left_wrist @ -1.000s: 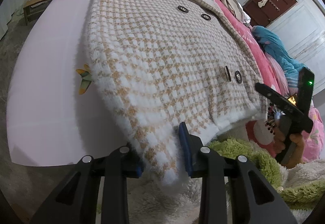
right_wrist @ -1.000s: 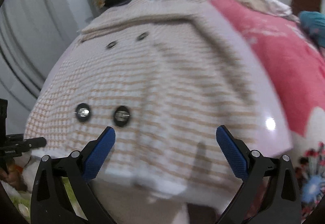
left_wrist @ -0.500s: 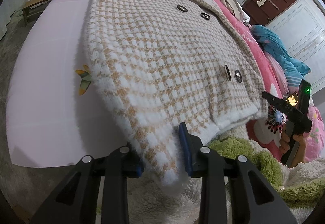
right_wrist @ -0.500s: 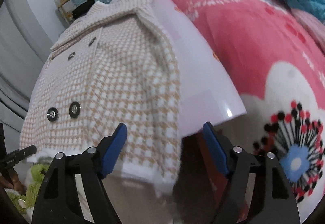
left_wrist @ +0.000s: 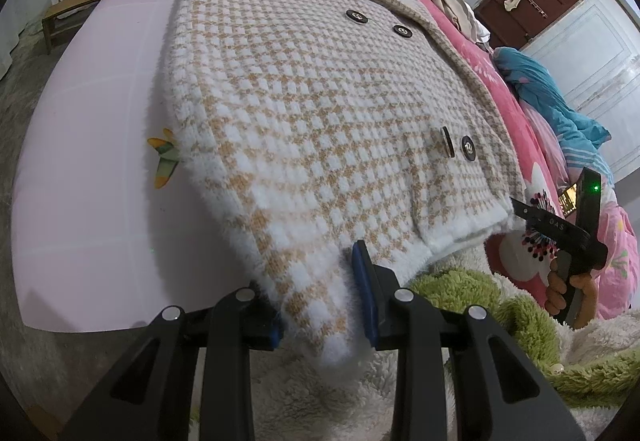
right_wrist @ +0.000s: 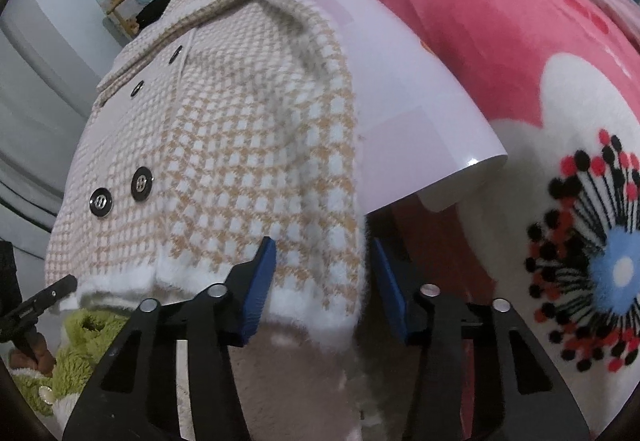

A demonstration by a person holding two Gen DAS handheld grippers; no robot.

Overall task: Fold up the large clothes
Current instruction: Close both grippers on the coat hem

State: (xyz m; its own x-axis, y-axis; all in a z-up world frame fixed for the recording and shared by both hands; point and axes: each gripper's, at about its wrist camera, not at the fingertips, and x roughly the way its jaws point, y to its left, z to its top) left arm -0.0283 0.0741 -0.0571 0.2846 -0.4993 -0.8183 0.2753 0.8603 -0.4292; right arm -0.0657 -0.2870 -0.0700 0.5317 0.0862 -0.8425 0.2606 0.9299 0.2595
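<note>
A fuzzy tan-and-white checked coat [left_wrist: 320,101] with dark buttons lies face up on a glossy pale pink table [left_wrist: 80,161], its hem hanging over the near edge. My left gripper [left_wrist: 320,317] is shut on the coat's near left hem corner, the cloth packed between the blue pads. In the right wrist view the coat [right_wrist: 240,161] has its right hem corner between the jaws of my right gripper [right_wrist: 320,289], which are closing. The left pad [right_wrist: 260,281] lies against the cloth, and a thin gap shows at the right pad [right_wrist: 386,289].
A pink flowered blanket [right_wrist: 500,21] covers the bed right of the table [right_wrist: 420,121]. Green and white shaggy cloth [left_wrist: 480,293] lies under the hem. A small sticker [left_wrist: 164,165] marks the tabletop. A wooden stool [left_wrist: 68,13] stands far left, a brown door [left_wrist: 528,9] far right.
My right gripper has slid right along the hem and dropped to the coat's right corner, and its jaws have narrowed around it. The left gripper has kept still, holding its corner.
</note>
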